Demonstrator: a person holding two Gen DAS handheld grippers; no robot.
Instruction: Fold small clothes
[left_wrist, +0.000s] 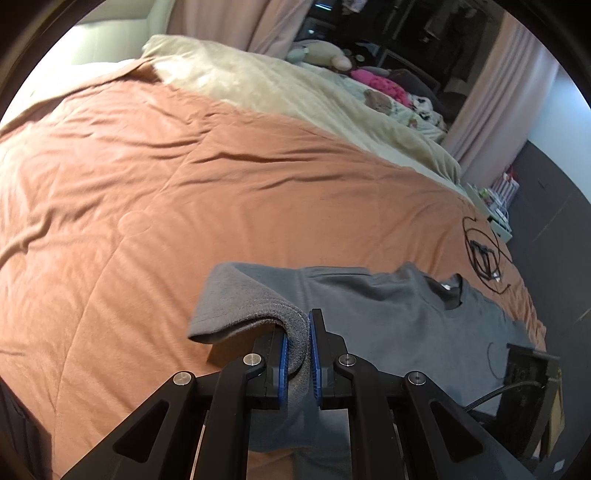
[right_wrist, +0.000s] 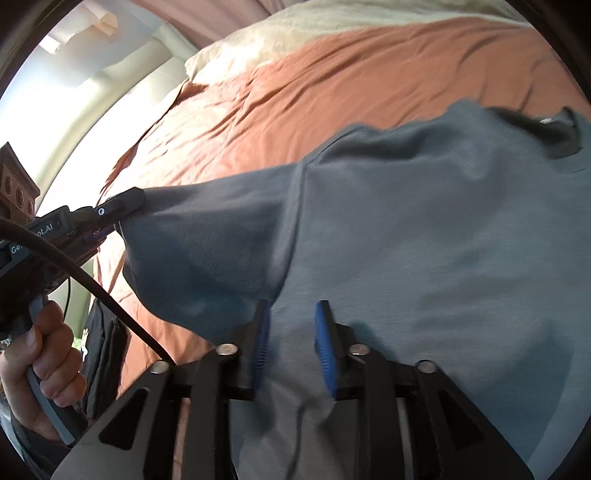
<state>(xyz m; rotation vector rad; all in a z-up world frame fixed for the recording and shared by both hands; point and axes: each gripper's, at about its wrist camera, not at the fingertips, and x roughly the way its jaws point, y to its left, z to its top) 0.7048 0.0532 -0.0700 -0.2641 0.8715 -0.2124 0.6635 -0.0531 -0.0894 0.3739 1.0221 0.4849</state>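
A grey T-shirt (left_wrist: 388, 314) lies spread on the orange duvet (left_wrist: 166, 192), its neck opening (left_wrist: 448, 291) toward the right. My left gripper (left_wrist: 298, 321) is shut on the hem of one sleeve (left_wrist: 240, 295), which is lifted and curls over the blue pads. In the right wrist view that same left gripper (right_wrist: 122, 206) pulls the sleeve (right_wrist: 207, 236) out to the left, with a hand (right_wrist: 48, 350) on its handle. My right gripper (right_wrist: 293, 304) hangs open over the shirt's body (right_wrist: 424, 240) near the armpit seam. Its pads stand apart and press on nothing.
A coiled black cable (left_wrist: 484, 254) lies on the duvet just beyond the shirt's collar. A cream blanket (left_wrist: 295, 92) covers the far part of the bed, with soft toys (left_wrist: 380, 85) behind it. The bed's edge and dark floor (left_wrist: 554, 240) are at the right.
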